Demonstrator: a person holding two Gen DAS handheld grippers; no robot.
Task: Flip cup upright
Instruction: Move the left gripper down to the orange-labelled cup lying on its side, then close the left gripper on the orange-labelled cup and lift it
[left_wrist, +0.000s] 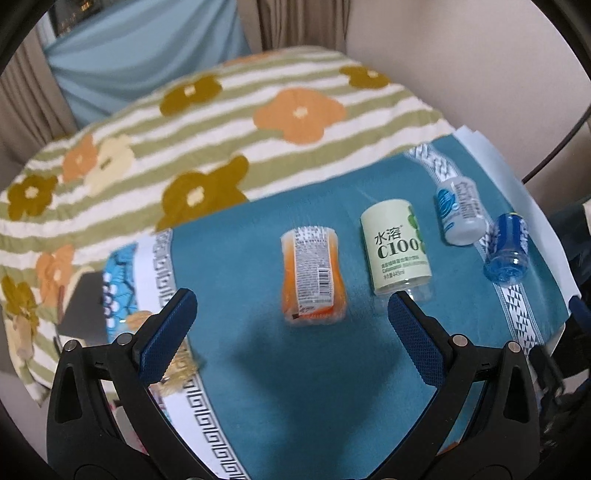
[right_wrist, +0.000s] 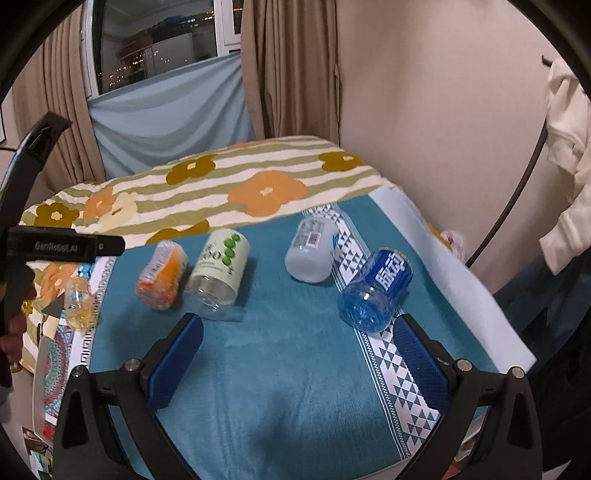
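Four cut-off bottle cups lie on their sides in a row on a teal cloth (right_wrist: 295, 387) spread over a bed: an orange cup (left_wrist: 314, 275), a pale green cup (left_wrist: 399, 247) marked C100, a frosted white cup (left_wrist: 460, 212) and a blue cup (right_wrist: 375, 290) nearest the cloth's right edge. The left claw (left_wrist: 291, 314) hovers released just short of the orange cup; the right claw (right_wrist: 299, 343) hangs released, its right pad just beside the blue cup. A flowered blanket (right_wrist: 221, 188) covers the bed's far end.
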